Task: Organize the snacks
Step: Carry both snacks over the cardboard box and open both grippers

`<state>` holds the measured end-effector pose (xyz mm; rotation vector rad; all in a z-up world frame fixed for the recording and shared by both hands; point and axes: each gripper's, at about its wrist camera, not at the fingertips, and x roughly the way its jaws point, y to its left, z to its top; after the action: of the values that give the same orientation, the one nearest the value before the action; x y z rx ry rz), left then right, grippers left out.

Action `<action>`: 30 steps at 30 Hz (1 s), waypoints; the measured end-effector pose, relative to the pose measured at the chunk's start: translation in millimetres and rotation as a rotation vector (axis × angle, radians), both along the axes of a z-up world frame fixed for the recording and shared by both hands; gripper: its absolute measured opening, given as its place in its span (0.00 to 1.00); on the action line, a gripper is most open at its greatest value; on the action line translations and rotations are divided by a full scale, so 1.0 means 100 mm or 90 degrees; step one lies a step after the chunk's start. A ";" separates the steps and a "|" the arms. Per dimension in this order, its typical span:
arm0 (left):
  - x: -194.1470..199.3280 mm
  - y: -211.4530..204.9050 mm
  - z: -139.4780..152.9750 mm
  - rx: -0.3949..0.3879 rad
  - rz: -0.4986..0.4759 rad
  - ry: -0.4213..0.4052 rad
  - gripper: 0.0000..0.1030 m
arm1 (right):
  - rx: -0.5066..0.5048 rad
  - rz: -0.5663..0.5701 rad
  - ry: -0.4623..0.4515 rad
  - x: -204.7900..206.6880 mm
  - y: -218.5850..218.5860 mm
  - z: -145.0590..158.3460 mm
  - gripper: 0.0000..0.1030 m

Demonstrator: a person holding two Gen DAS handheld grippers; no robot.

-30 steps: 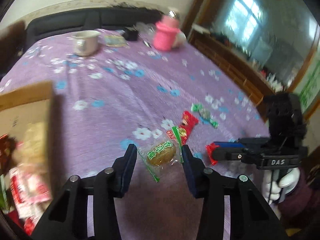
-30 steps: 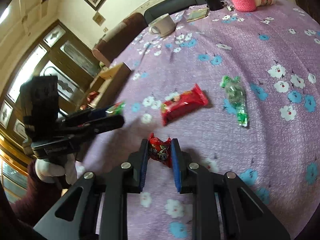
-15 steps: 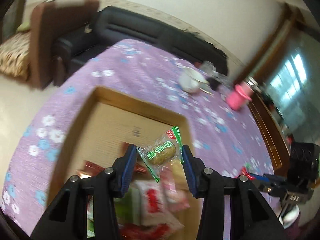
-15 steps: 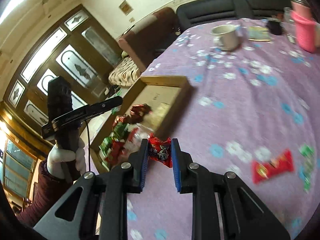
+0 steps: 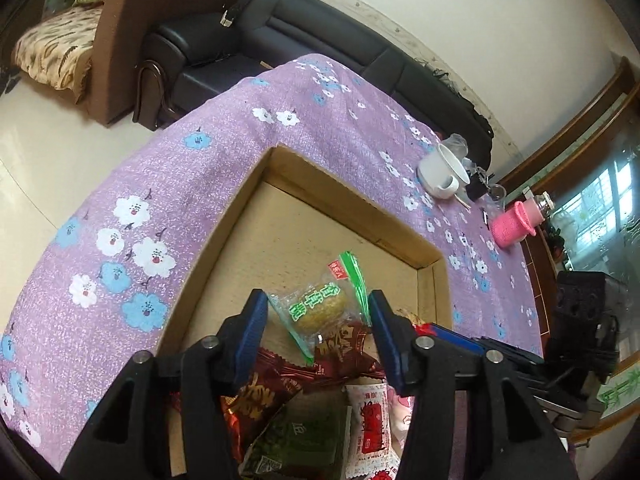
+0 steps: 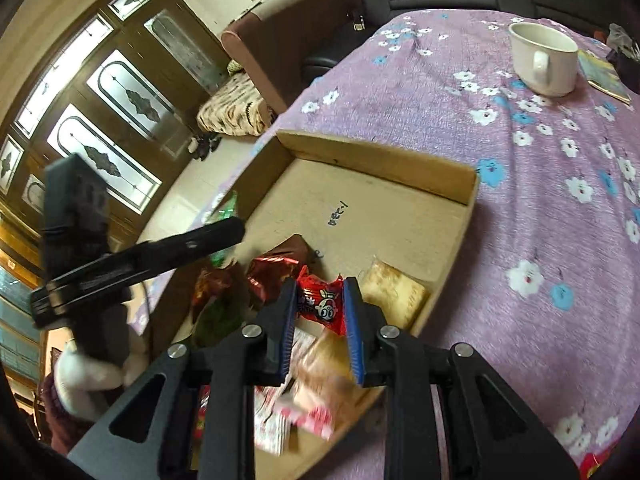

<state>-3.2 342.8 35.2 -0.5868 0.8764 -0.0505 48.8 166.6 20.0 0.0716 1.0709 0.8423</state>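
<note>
My left gripper [image 5: 318, 318] is shut on a clear green-printed packet with a round yellow cake [image 5: 318, 307], held over the cardboard box [image 5: 348, 216]. My right gripper [image 6: 320, 304] is shut on a small red snack packet [image 6: 322, 306], held above the same box [image 6: 380, 162]. Several red, green and white snack packets [image 5: 320, 412] lie in the near end of the box; they also show in the right wrist view [image 6: 256, 284]. The left gripper shows as a black arm [image 6: 140, 260] at the left of the right wrist view.
The box stands on a purple flowered tablecloth [image 5: 168, 184]. A white mug [image 6: 542, 58] and a pink cup [image 5: 512, 228] stand at the far end. A black sofa [image 5: 280, 28] and a brown armchair [image 5: 132, 32] lie beyond the table.
Both grippers have moved from the loose snacks on the cloth over to the cardboard box, each carrying its packet. They now hang over the box's near end.
</note>
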 end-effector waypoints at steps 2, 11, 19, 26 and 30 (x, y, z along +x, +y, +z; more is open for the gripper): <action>-0.01 -0.01 0.00 0.004 0.002 0.002 0.54 | -0.003 -0.010 -0.003 0.01 0.02 -0.03 0.29; -0.17 -0.16 0.23 0.048 0.003 -0.041 0.56 | 0.026 -0.031 -0.044 -0.12 -0.21 0.22 0.43; -0.68 -0.79 0.88 0.226 0.065 -0.127 0.79 | 0.041 -0.073 -0.126 -0.49 -0.87 0.52 0.51; -1.04 -1.39 0.94 0.160 0.030 -0.196 0.81 | -0.030 -0.175 -0.282 -0.99 -1.54 0.69 0.83; -1.03 -1.85 0.72 0.221 0.007 -0.144 0.81 | -0.013 -0.282 -0.315 -1.17 -2.09 0.63 0.85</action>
<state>-106.5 157.6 106.7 -0.2549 0.6422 0.0437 -67.7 -42.9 83.1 0.0740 0.5641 0.4134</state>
